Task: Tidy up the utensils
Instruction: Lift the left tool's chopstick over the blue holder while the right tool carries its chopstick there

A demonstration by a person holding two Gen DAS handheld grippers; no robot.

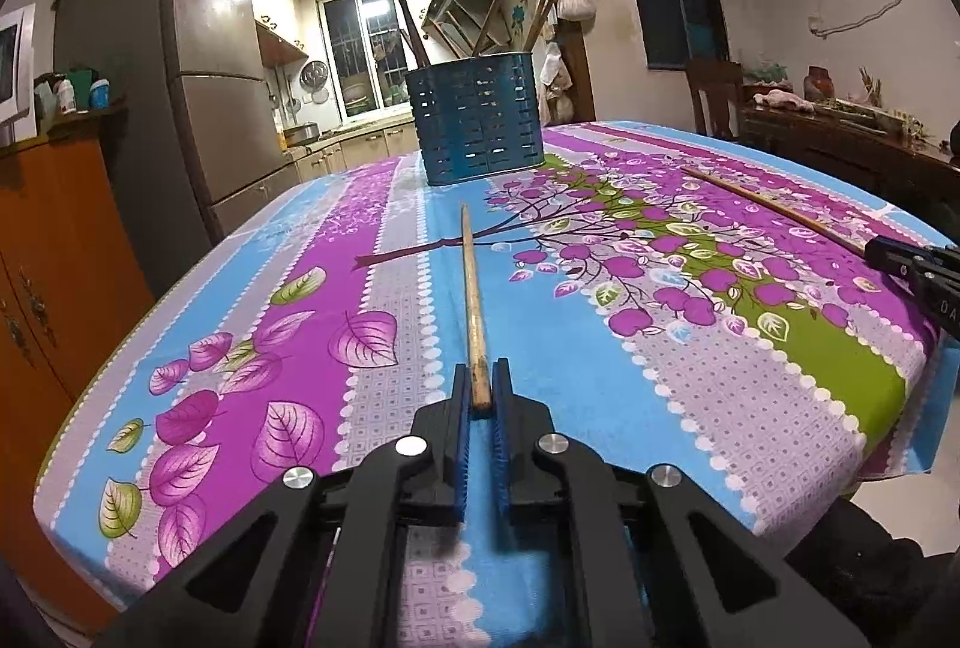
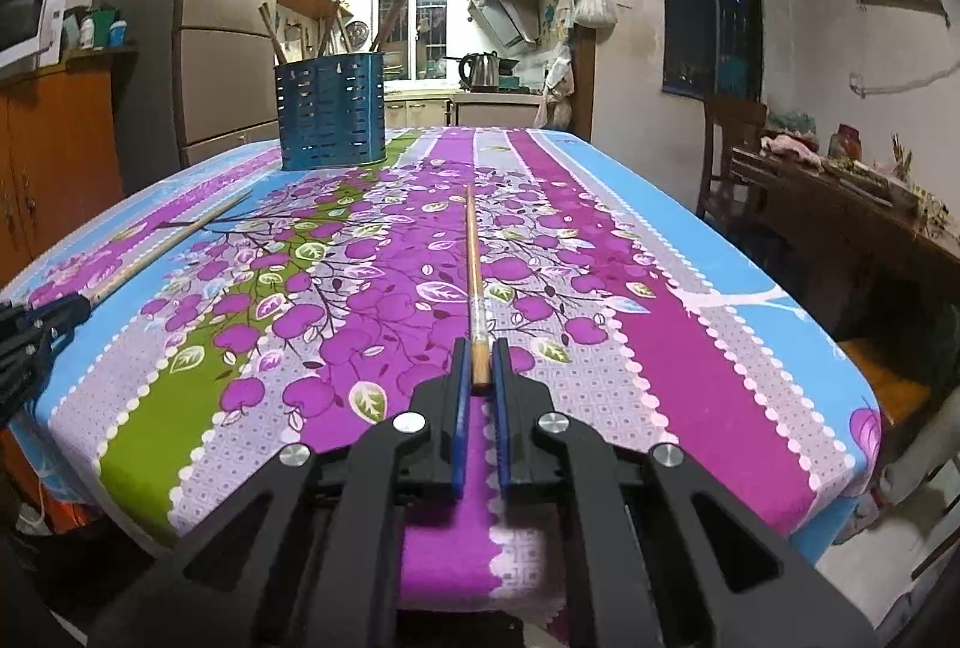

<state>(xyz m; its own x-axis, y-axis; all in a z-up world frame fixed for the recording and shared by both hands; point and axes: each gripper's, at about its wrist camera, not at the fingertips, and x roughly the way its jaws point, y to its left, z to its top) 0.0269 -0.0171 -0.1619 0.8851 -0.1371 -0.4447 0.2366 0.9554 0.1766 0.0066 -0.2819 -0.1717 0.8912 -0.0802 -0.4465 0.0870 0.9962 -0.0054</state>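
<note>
Wooden chopsticks, one pinched in each black claw.
The left claw (image 1: pixel 480 384) grips a worn tan chopstick (image 1: pixel 471 300); the right claw (image 2: pixel 480 366) grips a slimmer brown chopstick (image 2: pixel 474 276), both pointing across the floral-clothed surface (image 2: pixel 690 324) toward the blue slotted metal holder (image 1: pixel 477 117).

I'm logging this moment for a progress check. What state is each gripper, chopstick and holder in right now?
left gripper: shut on the left chopstick's thick end
right gripper: shut on the right chopstick's thick end
left chopstick: gripped, tip pointing toward the holder
right chopstick: gripped, lying low along the tablecloth
blue utensil holder: upright, several utensils already inside
tablecloth: spread over the table
</note>
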